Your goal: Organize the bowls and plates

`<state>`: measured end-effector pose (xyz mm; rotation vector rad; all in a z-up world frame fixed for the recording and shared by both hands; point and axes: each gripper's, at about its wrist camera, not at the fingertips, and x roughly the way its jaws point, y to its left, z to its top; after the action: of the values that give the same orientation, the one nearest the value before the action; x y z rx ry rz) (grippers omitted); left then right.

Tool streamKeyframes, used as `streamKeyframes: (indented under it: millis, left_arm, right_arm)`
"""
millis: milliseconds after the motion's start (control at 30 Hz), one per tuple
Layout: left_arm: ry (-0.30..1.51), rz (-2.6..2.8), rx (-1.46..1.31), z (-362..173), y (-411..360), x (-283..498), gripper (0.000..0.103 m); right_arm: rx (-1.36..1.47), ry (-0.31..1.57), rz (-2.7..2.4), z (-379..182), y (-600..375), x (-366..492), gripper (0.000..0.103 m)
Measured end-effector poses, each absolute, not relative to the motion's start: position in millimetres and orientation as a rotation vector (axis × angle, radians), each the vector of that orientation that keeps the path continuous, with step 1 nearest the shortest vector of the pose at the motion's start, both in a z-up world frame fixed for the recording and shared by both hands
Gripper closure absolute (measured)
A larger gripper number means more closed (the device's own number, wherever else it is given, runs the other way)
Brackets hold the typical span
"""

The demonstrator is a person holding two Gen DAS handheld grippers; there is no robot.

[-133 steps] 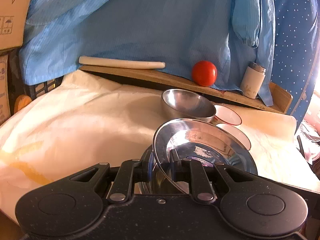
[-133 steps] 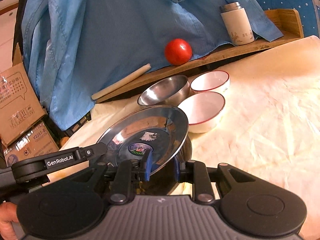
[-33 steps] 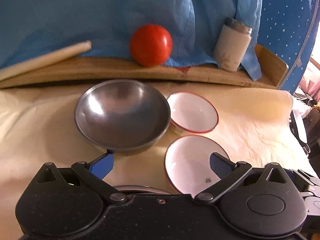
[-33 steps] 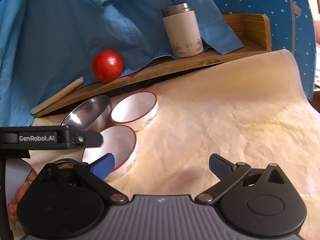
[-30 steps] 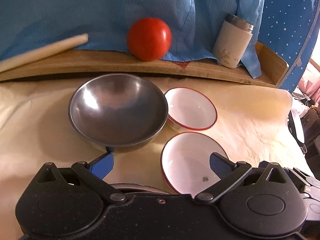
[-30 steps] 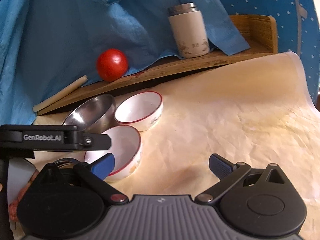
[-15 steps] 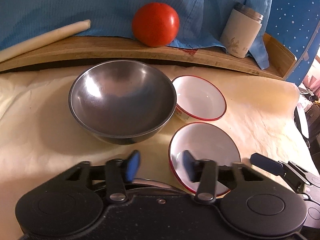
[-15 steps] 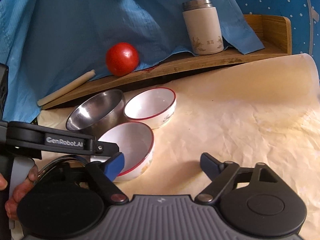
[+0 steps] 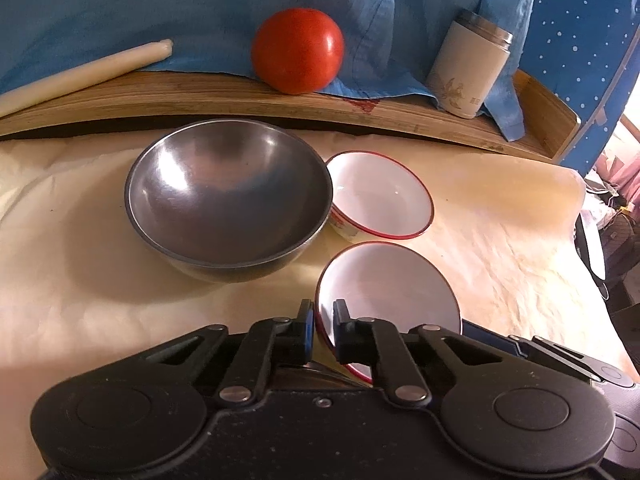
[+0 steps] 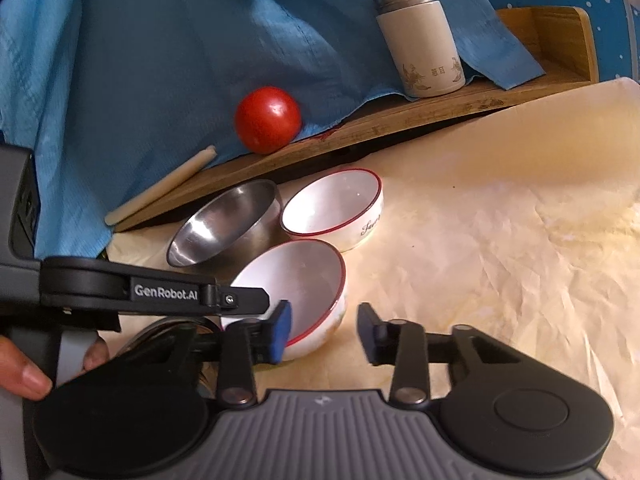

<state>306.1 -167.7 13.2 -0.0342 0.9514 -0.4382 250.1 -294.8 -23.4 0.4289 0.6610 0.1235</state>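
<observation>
Two white bowls with red rims and a steel bowl stand on the cream table cover. My left gripper is shut on the near rim of the near white bowl, one pad inside and one outside. My right gripper is closing around the same bowl. Its blue left pad sits inside the rim, and its right finger stands clear of the bowl's outer wall. The far white bowl touches the steel bowl. A steel plate rim shows under the grippers, mostly hidden.
A wooden board at the back carries a red tomato, a cream rolling pin and a white flask. Blue cloth hangs behind. The cream cover stretches to the right. A hand holds the left gripper.
Both grippers went from wide open to closing in. The left jaws came together on the near white bowl's rim. The right jaws narrowed around that bowl's edge.
</observation>
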Motion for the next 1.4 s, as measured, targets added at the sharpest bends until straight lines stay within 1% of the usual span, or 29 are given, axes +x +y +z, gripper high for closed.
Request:
streamKeyframes:
  millis: [33, 333, 633, 1033, 1200, 1400]
  left_arm:
    - [0.946, -0.437, -0.034, 13.9, -168.2, 305.2, 0.093]
    - [0.906, -0.433, -0.096, 18.0, -164.8, 297.1, 0.096]
    - [0.808, -0.44, -0.196, 37.9, -165.3, 289.9, 0.096]
    - [0.728, -0.322, -0.28, 59.9, -130.6, 313.0, 0.096]
    - [0.728, -0.256, -0.299, 58.2, -112.2, 328.7, 0.096]
    - [0.742, -0.197, -0.274, 49.7, -99.7, 343.4, 0.096]
  right_arm:
    - [0.432, 0.66, 0.124, -23.0, -294.9, 249.7, 0.074]
    - [0.414, 0.65, 0.066, -21.1, -291.0, 242.4, 0.084]
    - [0.407, 0.55, 0.029, 6.1, -297.7, 237.0, 0.084]
    - [0.298, 0.516, 0.128, 42.0, -264.6, 293.8, 0.084]
    - [0.262, 0.522, 0.176, 43.7, -246.8, 320.3, 0.084]
    - [0.248, 0.559, 0.213, 30.3, -232.7, 346.3, 0.084]
